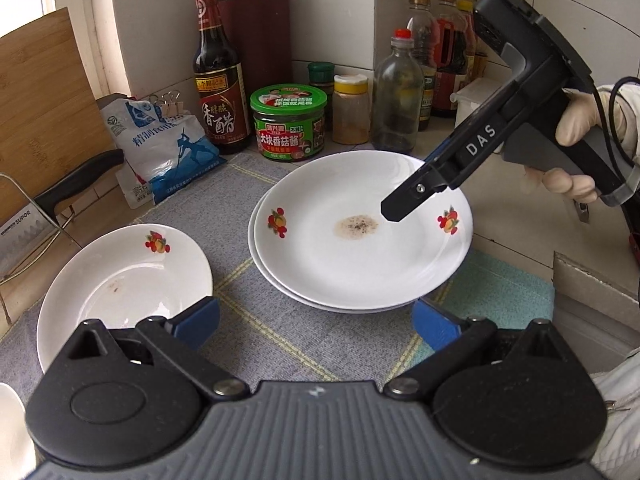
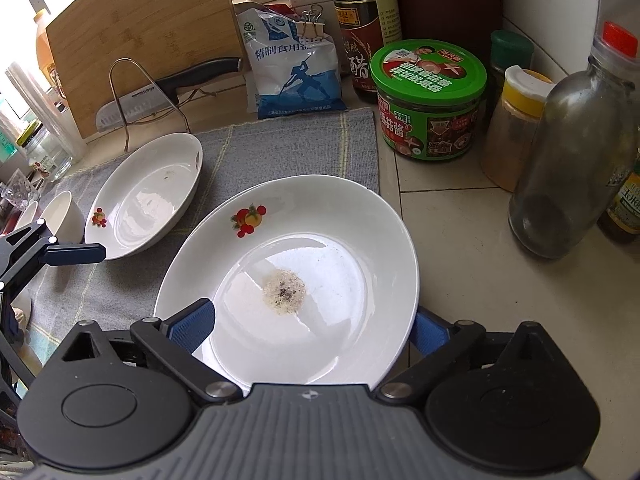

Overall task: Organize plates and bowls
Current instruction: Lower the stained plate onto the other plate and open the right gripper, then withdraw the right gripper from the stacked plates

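Observation:
Two white plates with fruit motifs are stacked on the grey mat; the top plate has a brown stain in its middle and also shows in the right wrist view. A third plate lies to the left on the mat and shows in the right wrist view. My right gripper is open, one finger above the top plate's inside and one outside its rim; it shows in the left wrist view. My left gripper is open and empty, in front of the stack. Small white bowls stand far left.
Vinegar bottle, green-lidded sauce jar, spice jars and a glass bottle line the tiled wall. A salt bag, a knife on a rack and a bamboo board stand at the left. A cardboard box sits right.

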